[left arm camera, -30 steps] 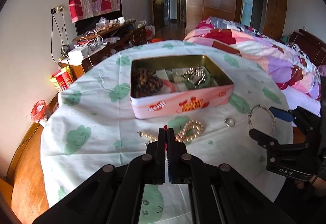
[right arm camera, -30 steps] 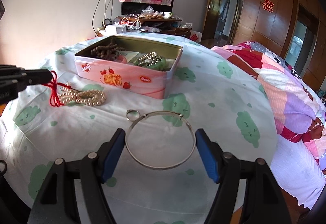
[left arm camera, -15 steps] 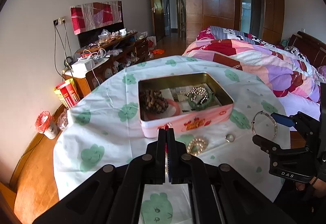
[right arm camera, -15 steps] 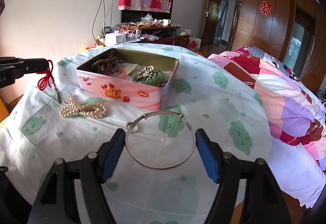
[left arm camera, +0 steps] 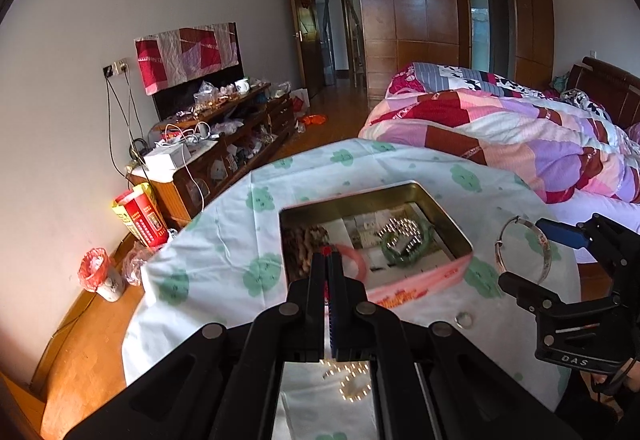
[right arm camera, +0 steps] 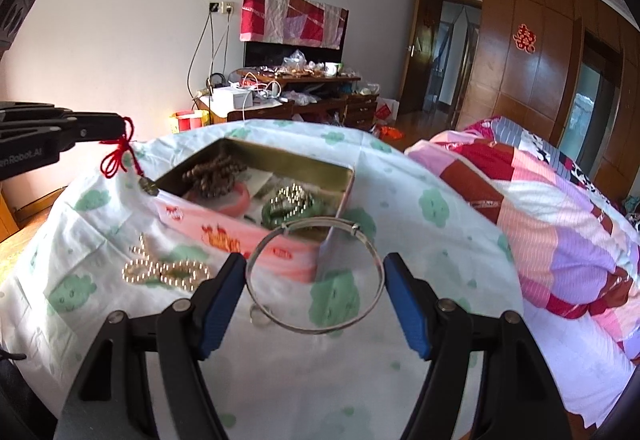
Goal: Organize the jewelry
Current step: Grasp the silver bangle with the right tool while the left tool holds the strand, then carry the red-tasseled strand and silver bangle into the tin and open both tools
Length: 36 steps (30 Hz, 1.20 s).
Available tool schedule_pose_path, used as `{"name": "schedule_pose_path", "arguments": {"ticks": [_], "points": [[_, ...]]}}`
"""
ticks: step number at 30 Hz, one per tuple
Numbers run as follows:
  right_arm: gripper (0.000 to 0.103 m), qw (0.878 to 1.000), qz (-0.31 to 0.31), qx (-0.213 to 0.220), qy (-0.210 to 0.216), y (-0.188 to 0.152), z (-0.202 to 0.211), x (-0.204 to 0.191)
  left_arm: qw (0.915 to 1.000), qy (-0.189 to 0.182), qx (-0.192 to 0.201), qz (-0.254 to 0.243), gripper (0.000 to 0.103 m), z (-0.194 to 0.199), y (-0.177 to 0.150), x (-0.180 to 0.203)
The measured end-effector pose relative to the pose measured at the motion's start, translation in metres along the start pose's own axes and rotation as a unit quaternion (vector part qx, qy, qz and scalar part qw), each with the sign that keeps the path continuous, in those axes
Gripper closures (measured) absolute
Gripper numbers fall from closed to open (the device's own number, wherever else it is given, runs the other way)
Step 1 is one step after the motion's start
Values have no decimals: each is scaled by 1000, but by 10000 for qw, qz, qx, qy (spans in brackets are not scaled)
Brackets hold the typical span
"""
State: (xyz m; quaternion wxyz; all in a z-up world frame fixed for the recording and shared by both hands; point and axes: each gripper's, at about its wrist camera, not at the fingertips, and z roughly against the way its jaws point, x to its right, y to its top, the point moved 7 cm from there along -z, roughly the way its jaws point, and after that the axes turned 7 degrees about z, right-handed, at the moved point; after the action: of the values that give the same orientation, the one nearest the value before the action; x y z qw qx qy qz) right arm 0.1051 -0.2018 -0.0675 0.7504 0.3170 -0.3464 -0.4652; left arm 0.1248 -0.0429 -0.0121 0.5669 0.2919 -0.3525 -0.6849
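Note:
A pink tin (left arm camera: 416,290) (right arm camera: 224,230) stands open on the table and holds brown beads (right arm camera: 214,174), a pink bangle (left arm camera: 354,262) and a green bracelet with silver beads (left arm camera: 404,240) (right arm camera: 286,202). My left gripper (left arm camera: 328,260) (right arm camera: 120,126) is shut on a red cord necklace (right arm camera: 118,156), whose pendant (right arm camera: 149,187) hangs at the tin's near left corner. My right gripper (right arm camera: 314,278) (left arm camera: 532,260) is shut on a silver bangle (right arm camera: 316,276) (left arm camera: 522,250), held in the air right of the tin. A pearl strand (right arm camera: 164,270) (left arm camera: 352,380) and a small ring (left arm camera: 464,319) (right arm camera: 259,318) lie on the cloth.
The table wears a white cloth with green clouds (left arm camera: 224,260) (right arm camera: 400,200). A bed with a patchwork quilt (left arm camera: 520,136) (right arm camera: 560,224) stands to the right. A cluttered wooden cabinet (left arm camera: 224,144) stands by the far wall, with a red-lined bin (left arm camera: 98,274) on the floor.
Both grippers have risen. My left gripper lifted the red cord off the cloth and carried it forward to the tin. My right gripper lifted the silver bangle off the table.

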Motion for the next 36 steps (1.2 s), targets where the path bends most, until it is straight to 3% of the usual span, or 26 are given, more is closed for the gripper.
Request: {"name": "schedule_pose_path", "arguments": {"ticks": [15, 36], "points": [[30, 9996, 49, 288, -7, 48, -22, 11, 9996, 230, 41, -157, 103, -35, 33, 1], [31, 9999, 118, 77, -26, 62, -67, 11, 9988, 306, -299, -253, 103, -84, 38, 7]]}}
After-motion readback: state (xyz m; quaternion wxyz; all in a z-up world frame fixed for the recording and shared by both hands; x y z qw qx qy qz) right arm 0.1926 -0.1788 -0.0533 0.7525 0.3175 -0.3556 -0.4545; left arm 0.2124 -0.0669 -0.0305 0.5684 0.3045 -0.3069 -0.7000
